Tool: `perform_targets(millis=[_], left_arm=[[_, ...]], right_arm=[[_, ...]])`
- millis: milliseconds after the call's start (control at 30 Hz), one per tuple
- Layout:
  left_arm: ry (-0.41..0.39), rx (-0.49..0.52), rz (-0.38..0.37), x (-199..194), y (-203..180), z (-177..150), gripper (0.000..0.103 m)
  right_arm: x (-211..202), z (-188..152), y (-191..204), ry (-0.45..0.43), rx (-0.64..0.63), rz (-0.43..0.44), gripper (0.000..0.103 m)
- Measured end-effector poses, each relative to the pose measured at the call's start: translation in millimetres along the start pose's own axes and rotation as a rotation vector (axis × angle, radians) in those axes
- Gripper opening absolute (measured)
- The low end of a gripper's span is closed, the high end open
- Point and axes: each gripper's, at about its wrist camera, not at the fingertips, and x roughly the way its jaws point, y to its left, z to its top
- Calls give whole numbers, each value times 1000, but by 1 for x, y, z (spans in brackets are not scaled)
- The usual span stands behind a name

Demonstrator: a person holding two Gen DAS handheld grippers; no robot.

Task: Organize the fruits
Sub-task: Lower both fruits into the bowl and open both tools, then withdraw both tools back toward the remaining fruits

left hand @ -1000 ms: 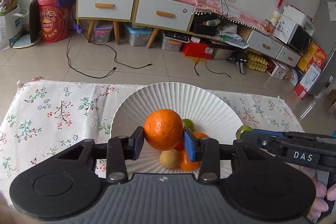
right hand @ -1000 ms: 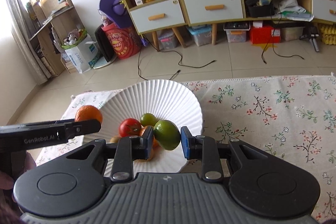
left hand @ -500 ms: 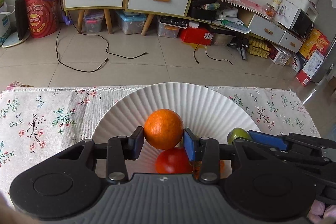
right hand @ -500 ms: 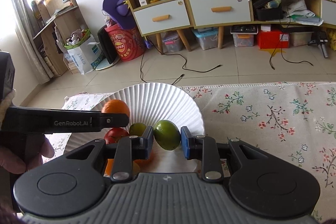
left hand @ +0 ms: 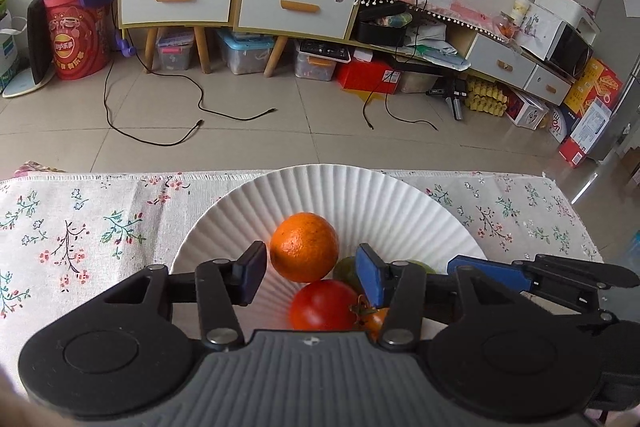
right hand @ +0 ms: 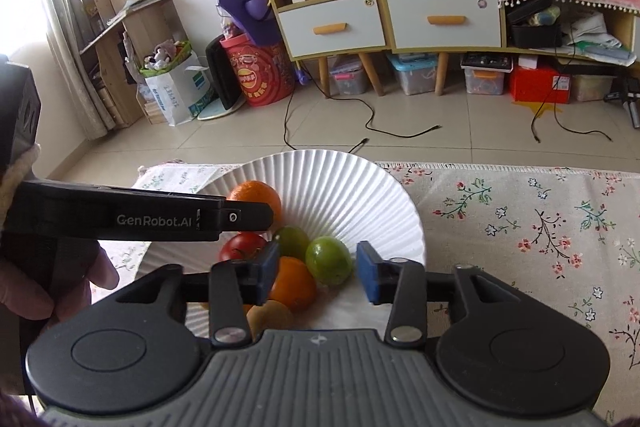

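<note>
Left hand-held gripper (left hand: pixel 310 277): its jaws have just been opening; they stand apart, with gaps either side of the fruit between them, gripping nothing.
Orange (left hand: pixel 304 246): sits in the plate between the left hand-held gripper's fingers, just clear of both pads, slightly ahead of the tips.
Tomato (left hand: pixel 322 305): red, directly below and nearer than the orange, under the left hand-held gripper's fingers.
Right hand-held gripper (right hand: pixel 318 273): its jaws have just been opening; parted, pads off the fruit, holding nothing.
Green fruit (right hand: pixel 329 259): lies in the plate between the right hand-held gripper's fingers, nearer the right pad but with a gap to it.
Small orange fruit (right hand: pixel 292 283): just beside the green fruit, against the left finger of the right hand-held gripper.
Second green fruit (right hand: pixel 294 241): just beyond that finger, next to the tomato.
Plate (left hand: pixel 360 199): white, ribbed, ahead of both hand-held grippers, holding all the fruit.
Bench (left hand: pixel 80 227): covered with a floral cloth, stretching out either side of the plate.
Floor (left hand: pixel 280 131): tiled, beyond the bench, with black cables lying across it.
</note>
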Motion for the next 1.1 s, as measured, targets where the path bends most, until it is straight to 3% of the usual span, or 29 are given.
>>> perform_targets(millis=[600,933,1100], left_arm=[[7,22,59,-68,3,-46,76],[26,55,63,-102,1,-73,80],[27,82,74,-113,-2,-87,87]], right_arm=[[-59,-8,22,14,-24,-71,66],[-84,-24,32,16,-3,-79,75],[-90,-33,34,20,14,-76,80]])
